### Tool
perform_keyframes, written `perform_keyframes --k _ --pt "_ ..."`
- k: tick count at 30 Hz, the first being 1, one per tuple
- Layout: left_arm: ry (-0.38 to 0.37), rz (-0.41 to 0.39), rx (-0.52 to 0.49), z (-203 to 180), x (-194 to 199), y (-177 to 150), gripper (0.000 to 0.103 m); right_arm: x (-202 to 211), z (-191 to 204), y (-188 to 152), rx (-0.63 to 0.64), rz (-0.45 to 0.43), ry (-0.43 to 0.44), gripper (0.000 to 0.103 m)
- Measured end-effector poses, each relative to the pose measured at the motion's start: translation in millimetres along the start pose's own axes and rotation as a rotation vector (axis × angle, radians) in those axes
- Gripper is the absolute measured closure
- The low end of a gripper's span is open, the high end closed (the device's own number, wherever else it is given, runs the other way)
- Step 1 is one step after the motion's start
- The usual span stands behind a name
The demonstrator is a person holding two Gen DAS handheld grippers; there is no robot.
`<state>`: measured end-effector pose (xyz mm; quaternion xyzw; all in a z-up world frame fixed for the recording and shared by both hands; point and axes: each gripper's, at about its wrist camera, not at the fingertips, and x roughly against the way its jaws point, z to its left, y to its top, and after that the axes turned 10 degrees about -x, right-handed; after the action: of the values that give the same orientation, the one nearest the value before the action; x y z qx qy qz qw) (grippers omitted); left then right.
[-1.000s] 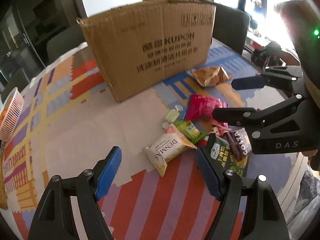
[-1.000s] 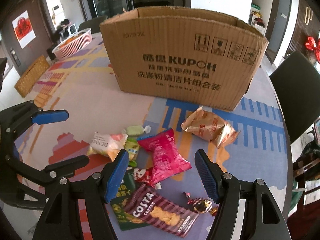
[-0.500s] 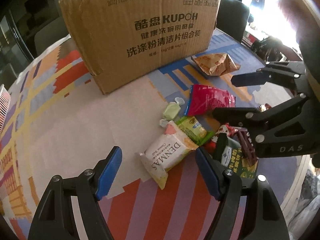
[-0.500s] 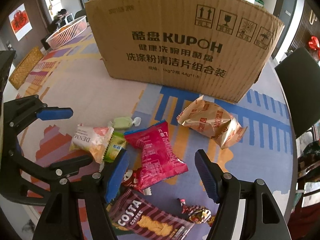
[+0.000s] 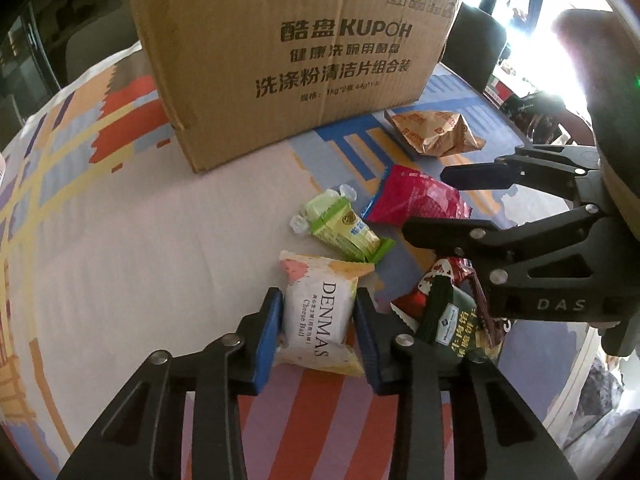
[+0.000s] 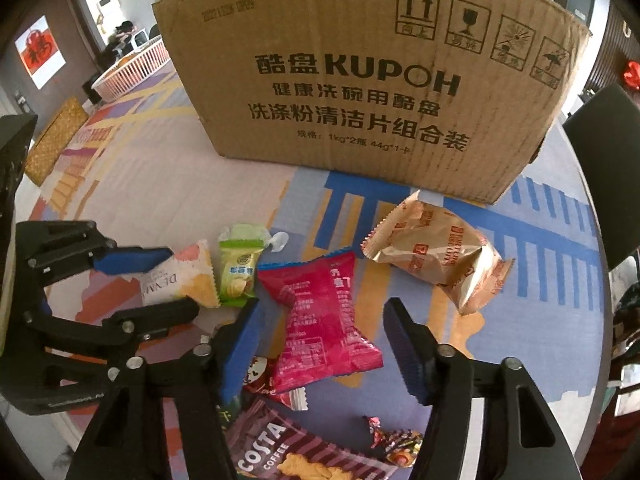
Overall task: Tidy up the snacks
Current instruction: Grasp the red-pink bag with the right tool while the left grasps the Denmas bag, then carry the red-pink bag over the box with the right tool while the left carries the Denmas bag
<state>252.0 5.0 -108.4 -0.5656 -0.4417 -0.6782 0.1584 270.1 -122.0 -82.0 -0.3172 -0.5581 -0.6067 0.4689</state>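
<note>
The white DENMAS packet (image 5: 320, 316) is pinched between the blue pads of the left gripper (image 5: 318, 334), whose jaws have just been closing. The right gripper (image 6: 320, 344) is held spread around the pink packet (image 6: 320, 320), pads apart from it, jaws just narrowed. Both packets lie on the patterned tablecloth (image 5: 140, 260) before the cardboard box (image 6: 360, 92).

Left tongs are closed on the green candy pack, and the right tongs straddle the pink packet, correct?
Not quite. The left tongs are closed on the white DENMAS Cheese Ball packet, as the left wrist view shows; the green candy pack lies free beyond it. The right tongs do straddle the pink packet.
</note>
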Motion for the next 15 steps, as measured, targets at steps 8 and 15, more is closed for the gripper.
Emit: perform_keyframes --k 8,15 --pt "0.026 -0.024 0.066 5 6 -7 0.072 -6 9 -1 0.007 -0.002 -0.002 0.062" --pt "0.059 -0.099 0.135 5 27 -8 0.072 11 14 -6 0.025 -0.055 0.0 0.063"
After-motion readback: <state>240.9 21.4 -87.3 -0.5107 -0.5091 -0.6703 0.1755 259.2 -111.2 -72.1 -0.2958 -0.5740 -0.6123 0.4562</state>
